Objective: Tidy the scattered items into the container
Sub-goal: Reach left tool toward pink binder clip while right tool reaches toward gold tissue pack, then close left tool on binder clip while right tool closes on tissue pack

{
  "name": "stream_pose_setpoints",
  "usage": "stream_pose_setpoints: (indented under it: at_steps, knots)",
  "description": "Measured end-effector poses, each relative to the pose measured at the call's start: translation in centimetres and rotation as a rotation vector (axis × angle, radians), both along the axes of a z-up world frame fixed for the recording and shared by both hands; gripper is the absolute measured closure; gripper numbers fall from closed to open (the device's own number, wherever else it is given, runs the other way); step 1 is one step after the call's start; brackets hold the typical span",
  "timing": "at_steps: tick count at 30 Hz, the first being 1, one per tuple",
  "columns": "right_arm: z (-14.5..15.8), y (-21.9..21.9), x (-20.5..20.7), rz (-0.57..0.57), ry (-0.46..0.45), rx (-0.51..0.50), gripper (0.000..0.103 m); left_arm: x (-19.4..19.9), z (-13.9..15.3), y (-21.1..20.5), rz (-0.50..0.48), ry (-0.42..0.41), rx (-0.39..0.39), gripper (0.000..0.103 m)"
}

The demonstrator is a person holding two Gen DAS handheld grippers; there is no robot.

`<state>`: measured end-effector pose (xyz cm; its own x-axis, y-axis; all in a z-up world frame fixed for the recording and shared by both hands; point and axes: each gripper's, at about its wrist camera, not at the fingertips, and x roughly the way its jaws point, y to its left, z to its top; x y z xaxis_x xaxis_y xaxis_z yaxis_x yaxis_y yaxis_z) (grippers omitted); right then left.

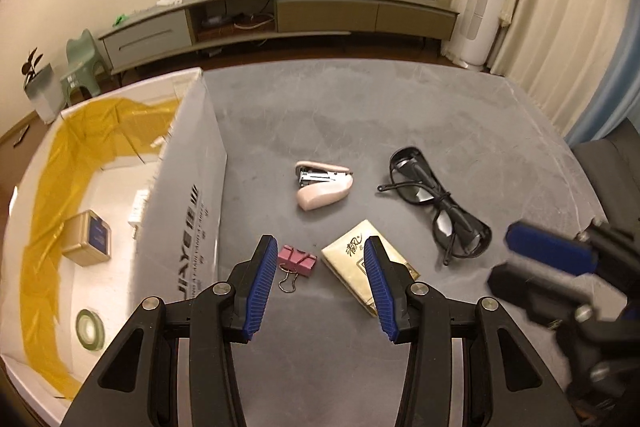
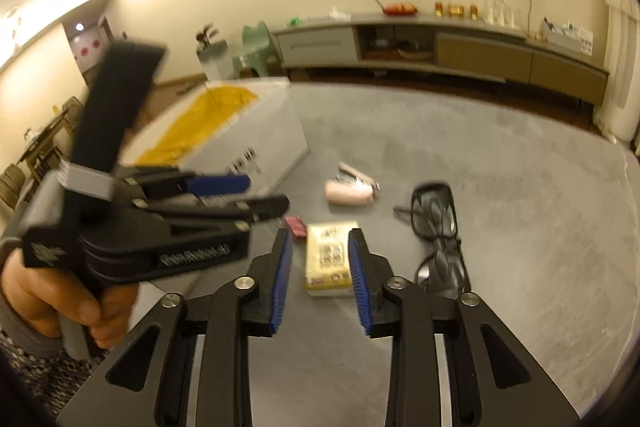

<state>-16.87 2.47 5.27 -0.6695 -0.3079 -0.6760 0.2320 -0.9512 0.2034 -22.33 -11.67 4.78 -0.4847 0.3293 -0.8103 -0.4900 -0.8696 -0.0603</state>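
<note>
On the grey table lie a pink stapler [image 1: 324,183] [image 2: 350,189], black glasses [image 1: 438,203] [image 2: 438,223], a gold tissue pack [image 1: 366,269] [image 2: 330,261] and a pink binder clip [image 1: 298,261] [image 2: 295,225]. My left gripper [image 1: 320,247] hovers open above the clip and the tissue pack, holding nothing. My right gripper [image 2: 318,241] is open too, its fingers on either side of the tissue pack from above. The white cardboard box [image 1: 188,195] [image 2: 256,143] stands at the left with a small gold box [image 1: 88,239] and a green tape roll [image 1: 91,329] inside.
Yellow tape strips [image 1: 44,211] line the box's inside. The right gripper [image 1: 552,259] shows blurred at the right of the left wrist view; the left gripper [image 2: 212,195] and a hand [image 2: 60,299] fill the left of the right wrist view. A TV cabinet [image 1: 280,11] stands behind.
</note>
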Motion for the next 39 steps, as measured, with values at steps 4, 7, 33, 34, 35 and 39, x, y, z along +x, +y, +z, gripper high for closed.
stream_pose_setpoints:
  at_steps: [4, 7, 33, 34, 35, 39]
  knots:
    - [-2.4, 0.5, -1.0, -0.002, -0.051, 0.012, 0.060, -0.8, -1.5, 0.3, 0.011, -0.031, -0.014, 0.055]
    - [-4.0, 0.5, -1.6, 0.001, -0.081, 0.011, 0.053, -1.4, -2.2, 0.3, 0.023, -0.047, -0.008, 0.048]
    - [-8.6, 1.7, -3.5, -0.054, -0.233, 0.120, 0.045, -4.5, -8.6, 2.5, -0.006, -0.072, -0.184, 0.039]
    - [-8.5, 1.9, -3.3, -0.054, -0.236, 0.117, 0.045, -4.5, -8.7, 2.5, -0.003, -0.050, -0.171, 0.036]
    - [-8.5, 2.1, -3.1, -0.054, -0.237, 0.114, 0.045, -4.6, -8.9, 2.6, -0.009, -0.046, -0.173, 0.035]
    - [-8.3, 2.6, -2.8, -0.056, -0.236, 0.101, 0.045, -4.3, -8.6, 2.7, -0.056, -0.082, -0.138, 0.041]
